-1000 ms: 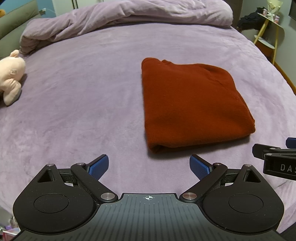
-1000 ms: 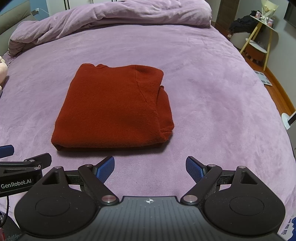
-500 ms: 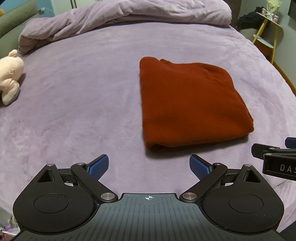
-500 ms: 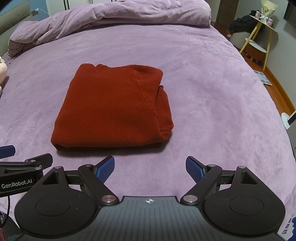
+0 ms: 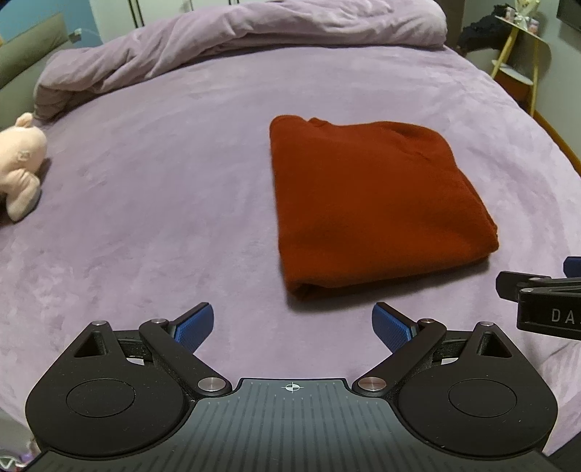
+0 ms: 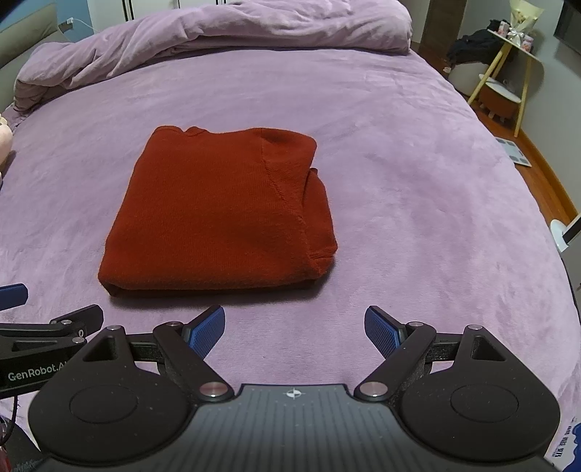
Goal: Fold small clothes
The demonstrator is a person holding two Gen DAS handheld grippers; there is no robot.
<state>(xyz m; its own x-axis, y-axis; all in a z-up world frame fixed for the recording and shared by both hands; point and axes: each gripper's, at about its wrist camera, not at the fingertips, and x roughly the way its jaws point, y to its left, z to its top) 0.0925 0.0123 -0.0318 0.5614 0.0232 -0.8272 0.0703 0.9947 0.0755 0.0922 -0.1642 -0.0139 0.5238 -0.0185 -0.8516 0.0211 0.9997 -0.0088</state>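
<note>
— While both jaws are spread apart, where is the red sweater (image 6: 218,210) seen?
— Folded flat on the purple bed (image 6: 417,181), just beyond the left gripper (image 5: 292,328) and right gripper (image 6: 294,328); nothing is gripped.

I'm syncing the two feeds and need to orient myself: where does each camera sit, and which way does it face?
Left wrist: on the left gripper, facing across the purple bed; folded red garment ahead-right, pink plush toy left; own open blue fingers show.
Right wrist: on the right gripper, same heading; garment ahead-left; own open fingers show.
Shared: bed, garment, rumpled duvet, and each view catches the other gripper's edge.
</note>
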